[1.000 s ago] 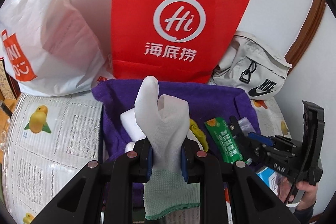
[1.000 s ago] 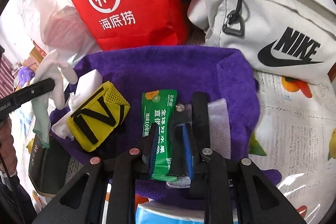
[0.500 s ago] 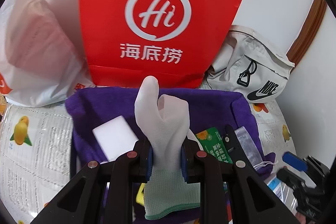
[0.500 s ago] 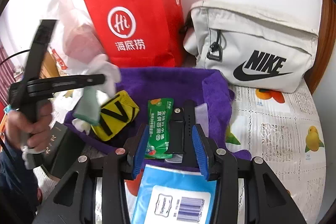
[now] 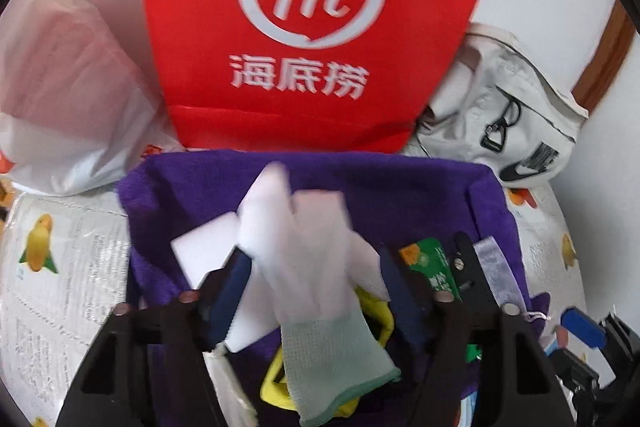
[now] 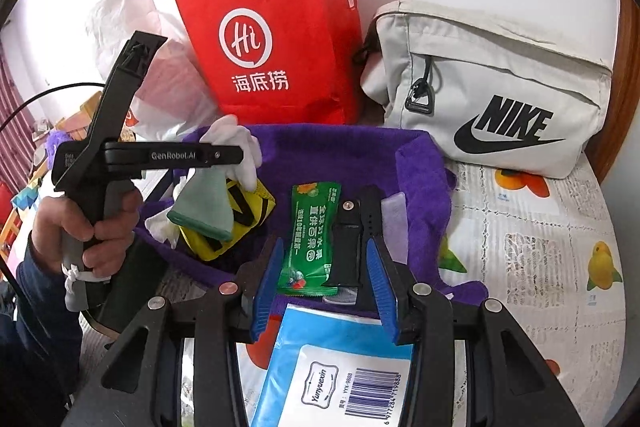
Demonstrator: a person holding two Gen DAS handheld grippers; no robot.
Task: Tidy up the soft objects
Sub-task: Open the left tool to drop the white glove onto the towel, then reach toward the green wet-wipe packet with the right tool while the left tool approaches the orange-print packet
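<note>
White knit glove with a pale green cuff (image 5: 320, 291) is seen blurred between the spread fingers of the left gripper (image 5: 320, 279) above a purple towel (image 5: 400, 195), while the right gripper (image 6: 322, 283) is held wide open over a green snack packet (image 6: 310, 235).

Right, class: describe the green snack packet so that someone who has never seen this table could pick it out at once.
Find the tall red paper bag against the wall; in front of it lies a rumpled purple towel. On the towel's near part lies the flat green foil snack packet, between a yellow-and-black mesh pouch and a black strap; it alone is green with white print.
</note>
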